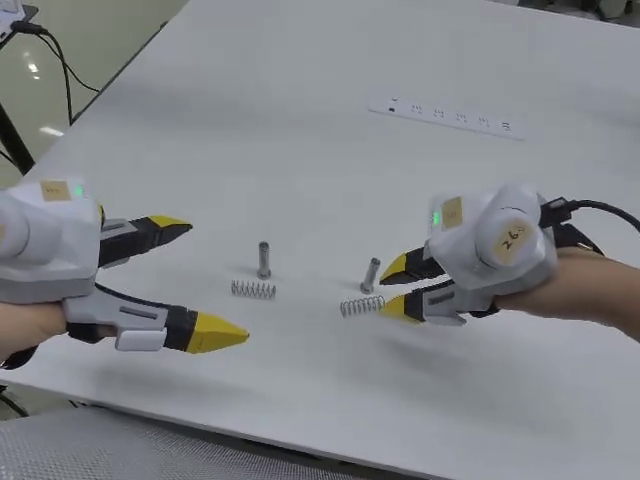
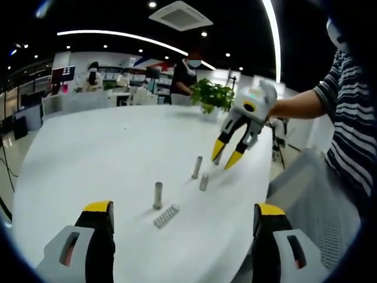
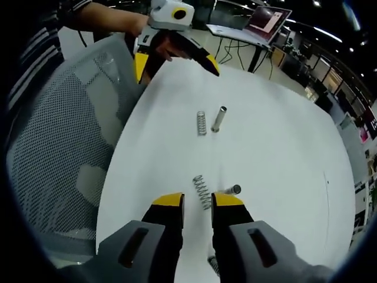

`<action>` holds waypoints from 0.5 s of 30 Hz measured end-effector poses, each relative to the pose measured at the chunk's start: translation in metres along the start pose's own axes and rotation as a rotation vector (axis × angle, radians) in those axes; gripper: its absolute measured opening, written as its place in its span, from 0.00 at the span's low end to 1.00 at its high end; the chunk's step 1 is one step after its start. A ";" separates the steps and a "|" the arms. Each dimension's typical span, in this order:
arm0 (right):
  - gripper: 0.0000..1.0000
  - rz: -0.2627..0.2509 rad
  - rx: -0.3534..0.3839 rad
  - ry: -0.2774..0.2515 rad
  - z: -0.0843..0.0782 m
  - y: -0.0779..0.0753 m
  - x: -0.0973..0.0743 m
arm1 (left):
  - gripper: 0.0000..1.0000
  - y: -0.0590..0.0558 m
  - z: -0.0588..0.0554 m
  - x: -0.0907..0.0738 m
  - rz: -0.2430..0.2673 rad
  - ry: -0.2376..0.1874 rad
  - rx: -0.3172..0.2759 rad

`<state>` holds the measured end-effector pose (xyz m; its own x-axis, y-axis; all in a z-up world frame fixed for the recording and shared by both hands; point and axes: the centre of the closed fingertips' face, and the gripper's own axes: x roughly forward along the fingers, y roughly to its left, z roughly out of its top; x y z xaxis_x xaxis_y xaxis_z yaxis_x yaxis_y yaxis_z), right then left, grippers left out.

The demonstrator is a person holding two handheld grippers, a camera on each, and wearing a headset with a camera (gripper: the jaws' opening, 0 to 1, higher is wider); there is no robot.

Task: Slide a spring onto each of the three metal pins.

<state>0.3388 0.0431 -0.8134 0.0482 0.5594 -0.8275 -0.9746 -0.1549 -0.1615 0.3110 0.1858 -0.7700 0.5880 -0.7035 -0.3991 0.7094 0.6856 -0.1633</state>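
Head view: left gripper (image 1: 195, 280) left of the upright pin (image 1: 264, 258), jaws spread wide, nothing held. One spring (image 1: 253, 289) flat just in front of that pin, not yet threaded. Right gripper (image 1: 393, 288) well right of the upright pin, jaws slightly parted, empty; second spring (image 1: 361, 305) and second pin (image 1: 371, 274) likewise to its right.

Left gripper view: two further pins (image 2: 197, 167) beyond the upright pin.

Right gripper view: second spring just ahead of the parted tips. Likely risks: an off-centre pinch flicking it across the table (image 3: 283, 147), or a nudge toppling a pin.

Smooth white top; power strip (image 1: 445, 116) far behind the upright pin; open office, mesh chair (image 3: 65, 135).
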 end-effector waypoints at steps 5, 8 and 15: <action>0.14 0.015 -0.013 0.025 -0.005 0.000 0.010 | 0.96 0.000 -0.001 -0.001 -0.001 0.000 -0.003; 0.14 0.017 -0.031 0.037 -0.008 0.000 0.016 | 0.96 0.001 -0.001 -0.002 0.004 -0.003 -0.005; 0.14 0.014 -0.023 0.062 -0.017 -0.005 0.027 | 0.95 0.003 -0.001 -0.004 0.013 -0.005 -0.007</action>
<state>0.3485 0.0456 -0.8442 0.0491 0.5053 -0.8615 -0.9701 -0.1813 -0.1616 0.3101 0.1910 -0.7700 0.5992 -0.6954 -0.3967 0.6990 0.6960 -0.1643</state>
